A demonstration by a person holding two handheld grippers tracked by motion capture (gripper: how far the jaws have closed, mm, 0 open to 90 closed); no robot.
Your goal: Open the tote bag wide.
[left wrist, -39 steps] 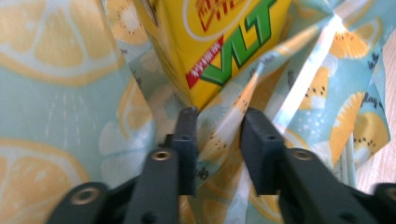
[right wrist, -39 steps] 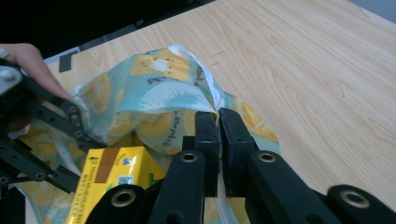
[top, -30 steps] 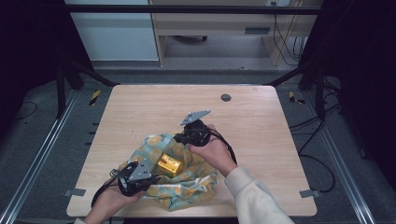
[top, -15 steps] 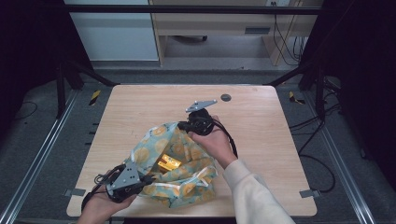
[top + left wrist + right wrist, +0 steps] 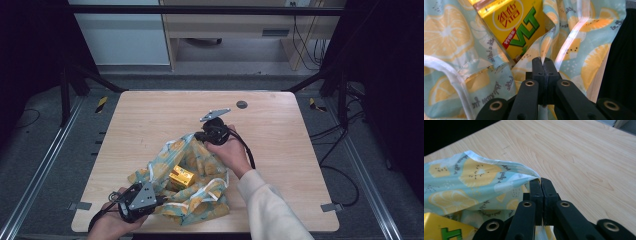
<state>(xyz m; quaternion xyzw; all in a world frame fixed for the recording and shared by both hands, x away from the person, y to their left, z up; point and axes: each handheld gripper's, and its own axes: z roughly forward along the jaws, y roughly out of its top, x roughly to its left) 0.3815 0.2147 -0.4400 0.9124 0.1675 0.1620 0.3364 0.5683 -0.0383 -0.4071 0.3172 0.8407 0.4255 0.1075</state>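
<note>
A pale blue cloth (image 5: 202, 161) printed with lemon slices lies bunched on the wooden table (image 5: 150, 120). A yellow drink carton (image 5: 181, 177) rests in its middle. My left gripper (image 5: 161, 201) is near the front left edge, shut on a fold of the cloth (image 5: 449, 37), with the carton (image 5: 516, 22) just beyond its tips (image 5: 543, 62). My right gripper (image 5: 199, 136) is at the cloth's far corner, shut on its white-hemmed edge (image 5: 499, 167) and holding it off the table. The carton's corner (image 5: 439, 227) shows below the right gripper (image 5: 540, 181).
A small dark round disc (image 5: 241, 104) sits near the table's far edge. Bare wood (image 5: 586, 157) stretches beyond and to the right of the cloth. Metal rails run along both sides of the table, and cables trail on the floor at right.
The right gripper has drawn its cloth corner farther away and slightly up. The left gripper has pulled its part toward the near edge. The cloth is stretched out more between them.
</note>
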